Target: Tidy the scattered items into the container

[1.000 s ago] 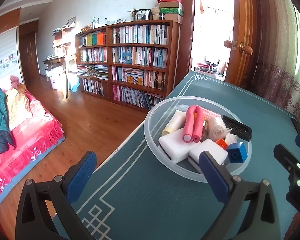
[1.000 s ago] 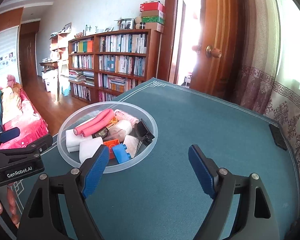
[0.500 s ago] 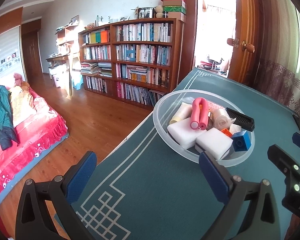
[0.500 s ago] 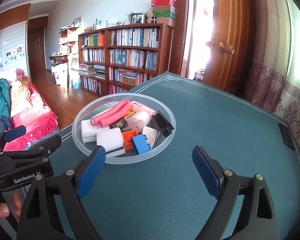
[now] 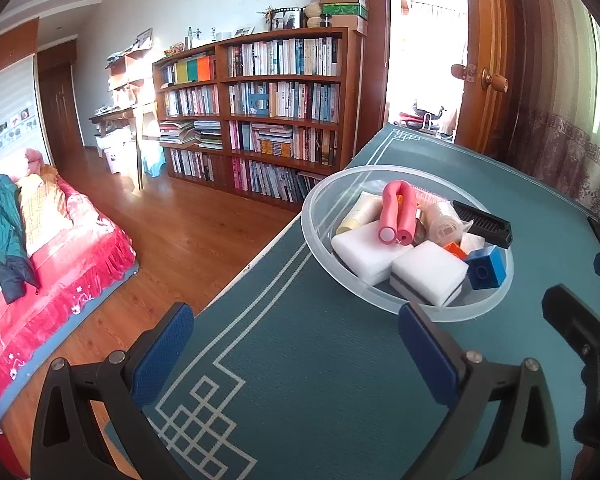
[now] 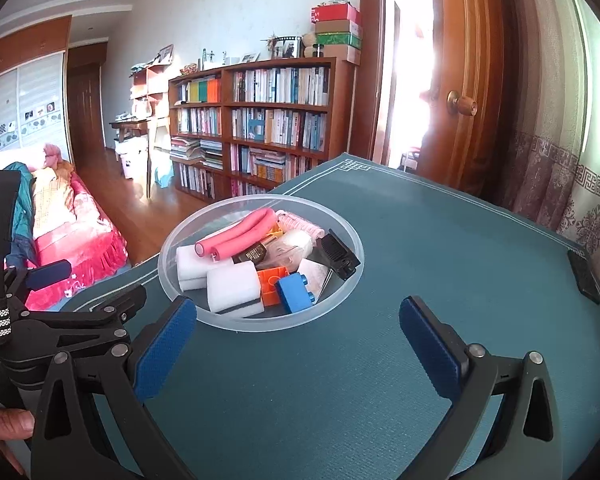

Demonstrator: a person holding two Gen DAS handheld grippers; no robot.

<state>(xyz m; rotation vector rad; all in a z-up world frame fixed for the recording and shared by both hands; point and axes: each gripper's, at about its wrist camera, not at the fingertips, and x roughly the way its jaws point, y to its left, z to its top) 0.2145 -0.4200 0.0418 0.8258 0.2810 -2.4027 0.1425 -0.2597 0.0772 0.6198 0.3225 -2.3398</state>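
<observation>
Looked pretty much done — the clear bowl [image 6: 352,264] sat on the green table [image 6: 440,248] full of stuff. Both the left gripper [image 5: 296,352] and right gripper [image 6: 296,340] hung spread apart and empty, so the next move was probably just a check for strays.

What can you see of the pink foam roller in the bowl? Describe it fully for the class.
The pink foam roller looks like soft foam, a long tube bent double so its two round cut ends lie side by side. It rests on top of the pile in the clear plastic bowl, leaning on a white sponge block. Neither hand-held gripper touches it.
</observation>
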